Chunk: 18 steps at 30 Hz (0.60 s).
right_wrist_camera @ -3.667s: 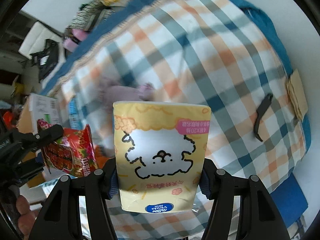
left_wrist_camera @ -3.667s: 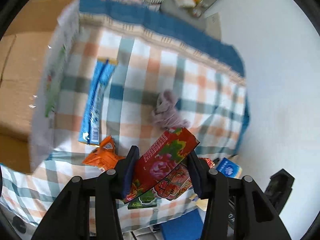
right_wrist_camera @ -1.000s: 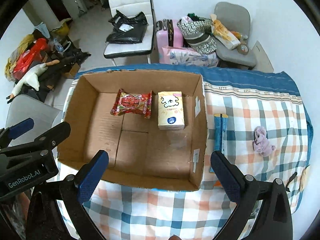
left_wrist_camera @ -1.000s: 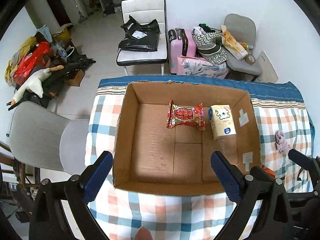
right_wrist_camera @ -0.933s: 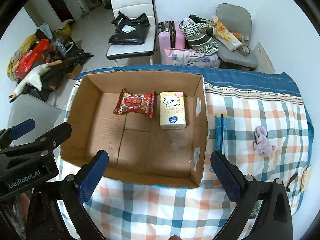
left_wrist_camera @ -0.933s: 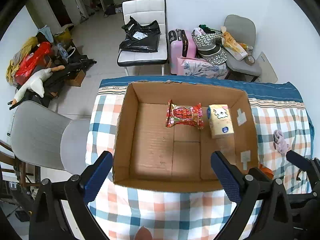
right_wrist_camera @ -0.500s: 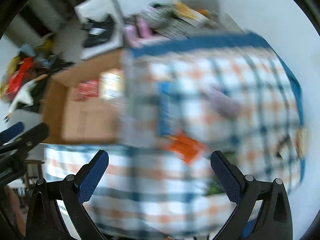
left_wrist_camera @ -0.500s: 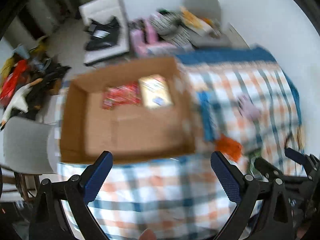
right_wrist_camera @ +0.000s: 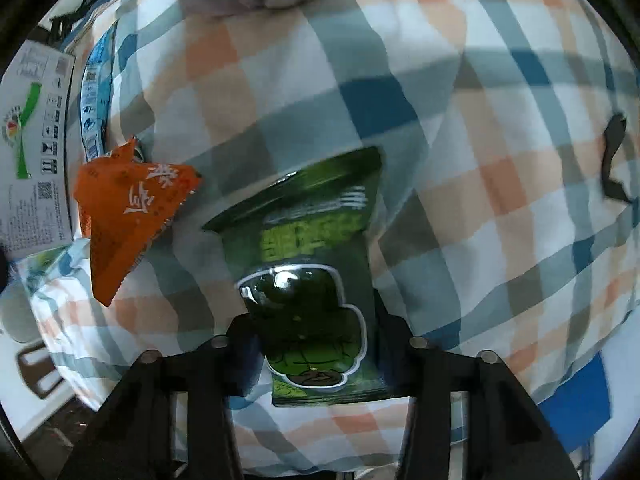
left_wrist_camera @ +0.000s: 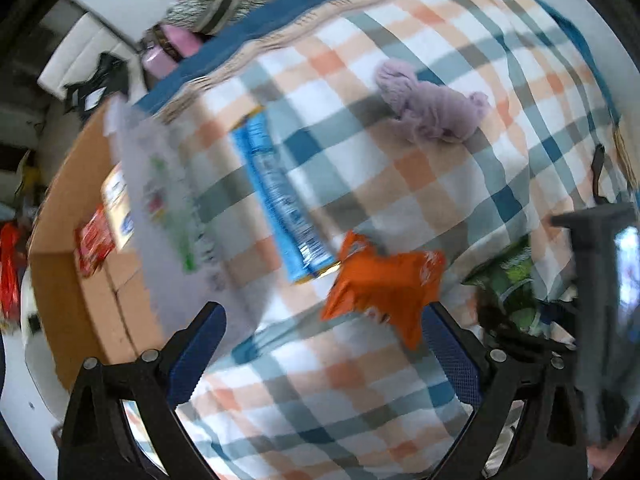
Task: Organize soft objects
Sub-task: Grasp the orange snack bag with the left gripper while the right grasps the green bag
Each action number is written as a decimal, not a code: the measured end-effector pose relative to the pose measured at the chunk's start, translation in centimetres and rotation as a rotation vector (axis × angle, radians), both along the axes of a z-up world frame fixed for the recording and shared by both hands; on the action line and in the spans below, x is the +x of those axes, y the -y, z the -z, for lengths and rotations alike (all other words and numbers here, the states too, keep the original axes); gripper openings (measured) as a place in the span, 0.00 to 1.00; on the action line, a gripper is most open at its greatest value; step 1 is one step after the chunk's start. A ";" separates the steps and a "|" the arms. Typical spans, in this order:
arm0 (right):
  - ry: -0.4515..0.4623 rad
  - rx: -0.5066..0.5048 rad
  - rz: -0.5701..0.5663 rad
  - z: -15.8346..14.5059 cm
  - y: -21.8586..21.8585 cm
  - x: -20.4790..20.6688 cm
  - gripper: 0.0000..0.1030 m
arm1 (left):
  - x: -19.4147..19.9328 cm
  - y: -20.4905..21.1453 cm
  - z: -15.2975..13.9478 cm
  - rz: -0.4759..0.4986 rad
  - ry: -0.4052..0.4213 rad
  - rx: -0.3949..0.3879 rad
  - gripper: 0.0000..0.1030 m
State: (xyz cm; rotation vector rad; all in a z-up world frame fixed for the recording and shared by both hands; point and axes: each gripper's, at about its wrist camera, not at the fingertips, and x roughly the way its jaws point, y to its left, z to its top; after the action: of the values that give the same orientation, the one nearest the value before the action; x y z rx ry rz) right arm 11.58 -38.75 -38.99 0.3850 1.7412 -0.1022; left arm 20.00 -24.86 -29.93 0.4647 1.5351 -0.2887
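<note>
The green snack bag [right_wrist_camera: 316, 280] lies on the checked cloth [right_wrist_camera: 500, 184] that covers the worktop, and its lower half sits between the two fingers of the right claw [right_wrist_camera: 316, 344]. The jaws of this claw are closing, and the fingers stand close on both sides of the bag; whether the pads already press on it I cannot tell for sure, but they seem to touch its edges. The left wrist view also shows this bag [left_wrist_camera: 508, 280], near the right edge of the picture, beside the dark body of the right claw.

The orange snack bag [left_wrist_camera: 384, 284] lies just to the left of the green one, apart from it. The left claw [left_wrist_camera: 320, 340] hangs above the cloth with its jaws wide apart and nothing between them; the orange bag is just in front of its right finger [left_wrist_camera: 448, 356]. A long blue packet [left_wrist_camera: 280, 200] lies beyond the orange bag, and its near end touches that bag or passes just under it. A lilac soft toy [left_wrist_camera: 432, 108] lies farther away, nearer the far edge of the cloth. The cardboard box [left_wrist_camera: 92, 288] stands at the left side, with a red packet [left_wrist_camera: 94, 244] and a yellow tissue pack [left_wrist_camera: 116, 208] inside it.
</note>
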 end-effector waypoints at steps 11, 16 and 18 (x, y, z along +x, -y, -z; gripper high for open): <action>-0.039 0.044 0.006 0.8 4.5 -0.5 0.47 | 1.2 3.6 9.3 0.086 -0.286 0.048 0.93; -0.054 0.050 0.001 1.3 5.3 0.2 0.48 | 0.9 3.4 10.1 0.059 -0.313 0.030 0.69; -0.062 0.049 -0.004 1.8 5.1 0.0 0.48 | 0.8 3.3 9.9 0.046 -0.306 0.025 0.62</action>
State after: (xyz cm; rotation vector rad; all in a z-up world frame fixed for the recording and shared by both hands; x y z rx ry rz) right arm 11.58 -43.88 -40.82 0.4179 1.8079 -0.0696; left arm 20.78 -28.15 -39.80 0.4924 1.8286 -0.3910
